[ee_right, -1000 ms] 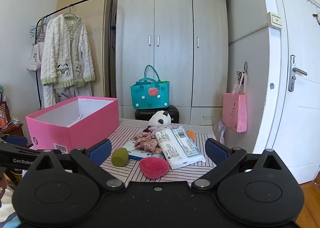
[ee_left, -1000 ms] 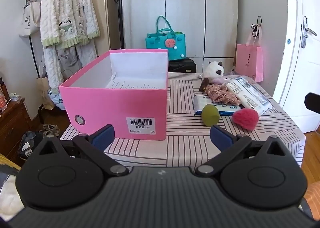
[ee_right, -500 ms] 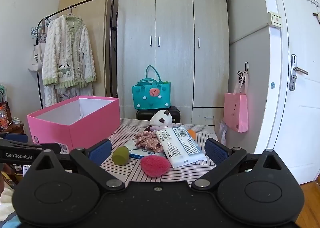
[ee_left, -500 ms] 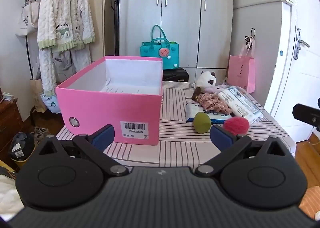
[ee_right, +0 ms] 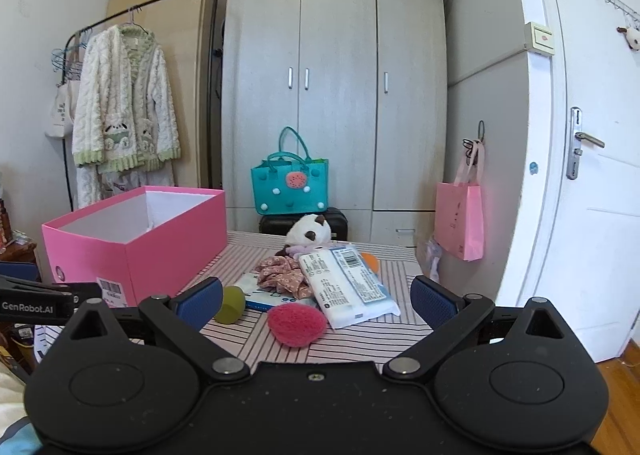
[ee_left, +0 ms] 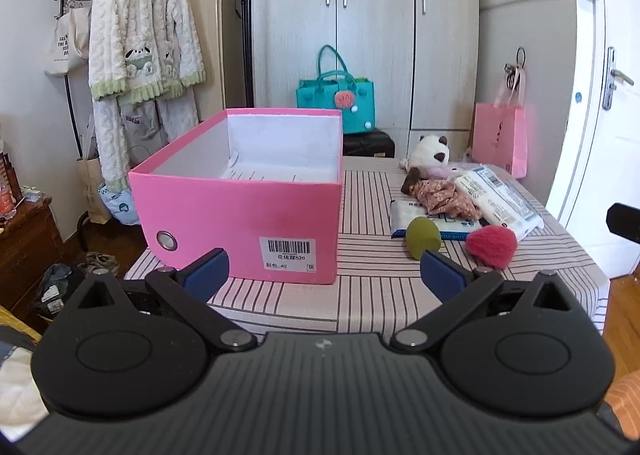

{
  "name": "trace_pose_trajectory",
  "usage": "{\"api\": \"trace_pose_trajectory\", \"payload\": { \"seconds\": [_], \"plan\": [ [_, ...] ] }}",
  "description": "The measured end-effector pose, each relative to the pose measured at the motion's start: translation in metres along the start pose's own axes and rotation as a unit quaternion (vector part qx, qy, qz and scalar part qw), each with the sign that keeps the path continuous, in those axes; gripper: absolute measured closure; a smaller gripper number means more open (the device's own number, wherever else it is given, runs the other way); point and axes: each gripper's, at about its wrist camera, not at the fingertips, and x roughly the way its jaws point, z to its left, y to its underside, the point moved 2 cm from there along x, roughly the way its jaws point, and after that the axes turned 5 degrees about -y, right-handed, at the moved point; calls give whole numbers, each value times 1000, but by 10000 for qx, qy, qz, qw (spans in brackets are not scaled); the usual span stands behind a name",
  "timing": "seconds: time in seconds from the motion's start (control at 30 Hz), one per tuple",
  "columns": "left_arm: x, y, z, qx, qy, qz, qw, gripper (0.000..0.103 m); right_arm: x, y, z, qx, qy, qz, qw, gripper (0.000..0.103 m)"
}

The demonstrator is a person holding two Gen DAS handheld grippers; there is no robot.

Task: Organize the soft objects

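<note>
Left claw [ee_left: 324,275]: being held level, short of the table's near edge; fingers spread wide, nothing gripped.
Right claw [ee_right: 316,303]: being held level & a bit higher, also off the near edge; fingers wide apart, nothing gripped.
Pink box [ee_left: 248,207]: sitting straight ahead of left claw, lid off, white inside; ahead-left of right claw [ee_right: 136,239].
Soft objs: lying in a cluster ahead-right of left claw, straight ahead of right claw, all on the cloth outside the box.
Red puff [ee_right: 297,324]: lying nearest right claw, between its fingers in view.
Green sponge [ee_left: 422,237]: lying just beyond left claw's right finger, touching the blue wipes pack [ee_left: 424,221].
Floral scrunchie [ee_right: 282,277]: resting on the blue pack, w/ white pack [ee_right: 348,285] just beside it.
Panda plush [ee_left: 430,151]: lying at far side of the cluster.
Surface: striped tablecloth [ee_left: 372,291] being used as work area.
Room: grey wardrobe [ee_right: 336,95], teal bag [ee_right: 290,183], fleece robe [ee_left: 140,39] on rack, pink gift bag [ee_right: 460,225], white door [ee_right: 592,175].
Change vs earlier: left view being seen closer to the box than 0.5 s ago; right view nearly unchanged; objs not moved; both claws unchanged in opening.
</note>
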Motion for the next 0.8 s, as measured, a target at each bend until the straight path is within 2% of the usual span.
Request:
{"api": "trace_pose_trajectory", "payload": {
  "seconds": [0.1, 0.3, 0.5, 0.63, 0.8],
  "plan": [
    [-4, -10, 0, 36, 54, 146, 9999, 0, 1, -5, 2, -60, 96, 95, 9999, 1],
    [-11, -30, 1, 224, 161, 191, 9994, 0, -1, -28, -3, -11, -72, 362, 9993, 1],
    [-12, -41, 1, 369, 251, 282, 9986, 0, -6, -46, -4, -69, -603, 407, 9973, 0],
    [-11, -44, 2, 465, 425, 455, 9970, 0, -6, -50, -3, -82, -729, 491, 9961, 0],
    [-17, -50, 1, 649, 537, 428, 9955, 0, -2, -50, -10, 90, -844, 702, 9939, 0]
  ]
}}
